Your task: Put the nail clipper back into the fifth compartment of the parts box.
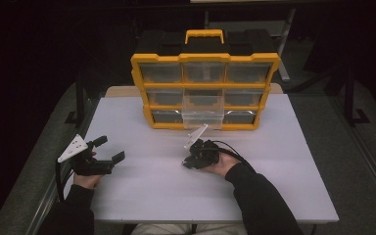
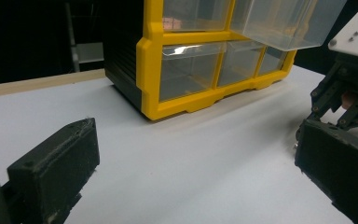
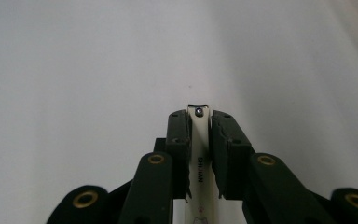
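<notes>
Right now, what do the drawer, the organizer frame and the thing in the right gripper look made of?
Pulled-out drawer: clear glossy plastic; you see through its walls. Organizer frame: yellow moulded plastic, smooth, on a black body. Nail clipper clamped in the right gripper: cream glossy lever with printed lettering, apparently coated metal; shiny metal edge at its tip.

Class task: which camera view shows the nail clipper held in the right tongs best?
The right gripper view: the nail clipper sits clamped between the right tongs, lettering visible. In the high view it is too small to make out.
</notes>
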`<state>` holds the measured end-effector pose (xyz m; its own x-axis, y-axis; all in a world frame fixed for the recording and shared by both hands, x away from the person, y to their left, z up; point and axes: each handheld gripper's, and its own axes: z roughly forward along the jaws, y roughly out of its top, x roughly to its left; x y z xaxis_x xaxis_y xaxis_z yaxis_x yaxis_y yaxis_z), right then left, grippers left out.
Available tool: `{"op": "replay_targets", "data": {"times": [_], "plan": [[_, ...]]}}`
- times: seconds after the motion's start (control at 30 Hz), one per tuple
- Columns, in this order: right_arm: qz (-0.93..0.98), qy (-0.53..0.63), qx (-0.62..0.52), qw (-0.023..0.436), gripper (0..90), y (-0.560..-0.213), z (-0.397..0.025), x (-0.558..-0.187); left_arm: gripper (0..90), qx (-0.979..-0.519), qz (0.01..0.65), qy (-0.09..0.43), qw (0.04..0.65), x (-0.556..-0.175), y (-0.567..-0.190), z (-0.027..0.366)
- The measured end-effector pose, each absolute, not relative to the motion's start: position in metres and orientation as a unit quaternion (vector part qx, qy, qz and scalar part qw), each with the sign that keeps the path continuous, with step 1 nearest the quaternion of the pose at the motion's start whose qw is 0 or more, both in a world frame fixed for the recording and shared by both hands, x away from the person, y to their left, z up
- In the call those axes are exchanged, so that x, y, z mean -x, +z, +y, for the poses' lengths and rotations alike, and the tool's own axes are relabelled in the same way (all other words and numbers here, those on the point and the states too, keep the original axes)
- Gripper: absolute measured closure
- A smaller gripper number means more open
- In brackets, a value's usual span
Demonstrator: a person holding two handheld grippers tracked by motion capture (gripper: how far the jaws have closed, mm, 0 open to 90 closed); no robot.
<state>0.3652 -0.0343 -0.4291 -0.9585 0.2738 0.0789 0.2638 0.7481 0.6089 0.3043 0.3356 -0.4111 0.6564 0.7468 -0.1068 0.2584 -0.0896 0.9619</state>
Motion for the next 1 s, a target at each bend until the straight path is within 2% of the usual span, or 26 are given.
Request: {"op": "replay_targets", "data": {"times": [0.73, 1.0], "plan": [[0.921, 0.356, -0.159, -0.009, 76.4, -0.397, -0.048, -0.354, 0.0, -0.704, 0.358, 0.21, 0.576, -0.305, -0.411, 0.336], [0.919, 0.36, -0.162, -0.002, 76.4, -0.388, -0.052, -0.352, 0.0, -0.701, 0.362, 0.207, 0.578, -0.306, -0.413, 0.336]]}}
